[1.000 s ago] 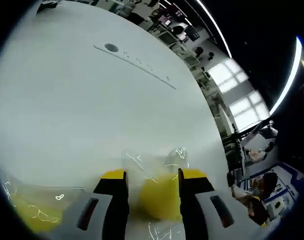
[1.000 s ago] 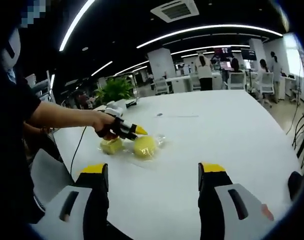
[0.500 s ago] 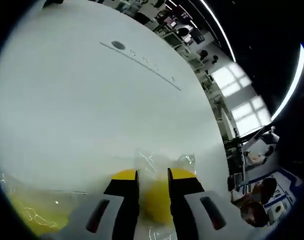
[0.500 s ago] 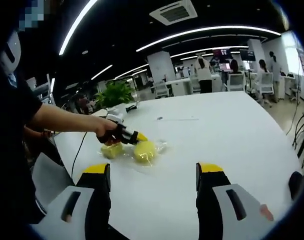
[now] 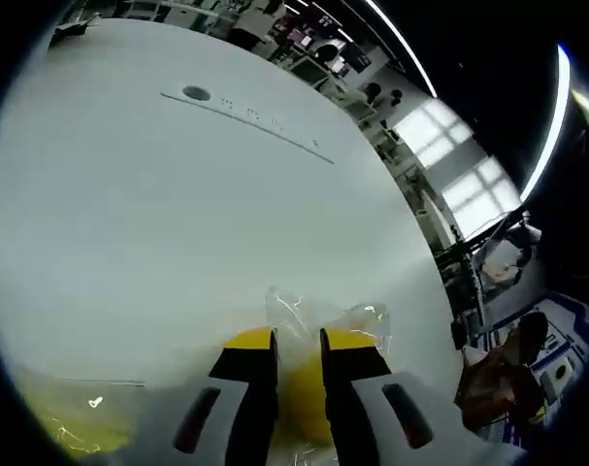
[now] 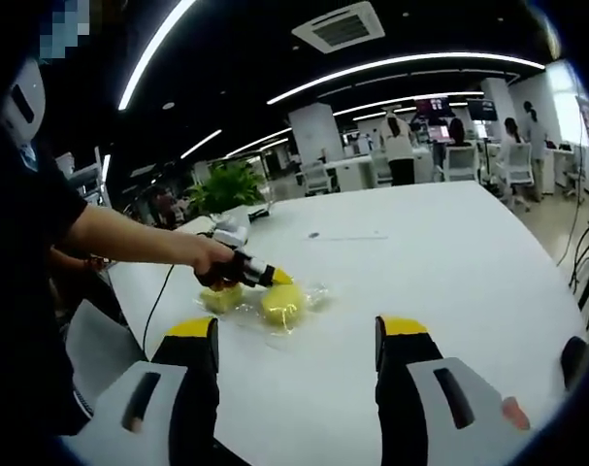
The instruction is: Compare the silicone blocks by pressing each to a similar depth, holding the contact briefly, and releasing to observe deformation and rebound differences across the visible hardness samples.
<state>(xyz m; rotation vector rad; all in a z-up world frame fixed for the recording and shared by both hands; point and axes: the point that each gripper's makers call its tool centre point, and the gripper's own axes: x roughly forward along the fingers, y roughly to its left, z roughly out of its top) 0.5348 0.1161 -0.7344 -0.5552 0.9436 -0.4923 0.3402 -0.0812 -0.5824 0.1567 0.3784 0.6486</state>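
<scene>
The left hand-held gripper (image 5: pixel 297 340) has its jaws drawn narrow, pinching a yellow silicone block (image 5: pixel 299 403) that sits directly between and just ahead of its tips; the block lies inside a clear plastic bag (image 5: pixel 318 316) whose crinkled film extends forward of the jaws. In the right gripper view the same left hand-held gripper (image 6: pixel 278 278) is held in the person's hand (image 6: pixel 212 267) and bears on that yellow silicone block (image 6: pixel 282 303) on the white bench (image 6: pixel 449 262). A second yellow block (image 6: pixel 221 298) lies just beside the first, under the hand, and appears to be in the same film; in the left gripper view this second yellow block (image 5: pixel 71 427) sits low to the left of the jaws. The right hand-held gripper (image 6: pixel 294 335) stands wide and empty, well back from both blocks, which lie ahead of it and toward its left jaw. As a judgement, the task is in the press-and-hold step on one sample; release and rebound observation on this block are outstanding, and whether the second block has been tested cannot be told.
</scene>
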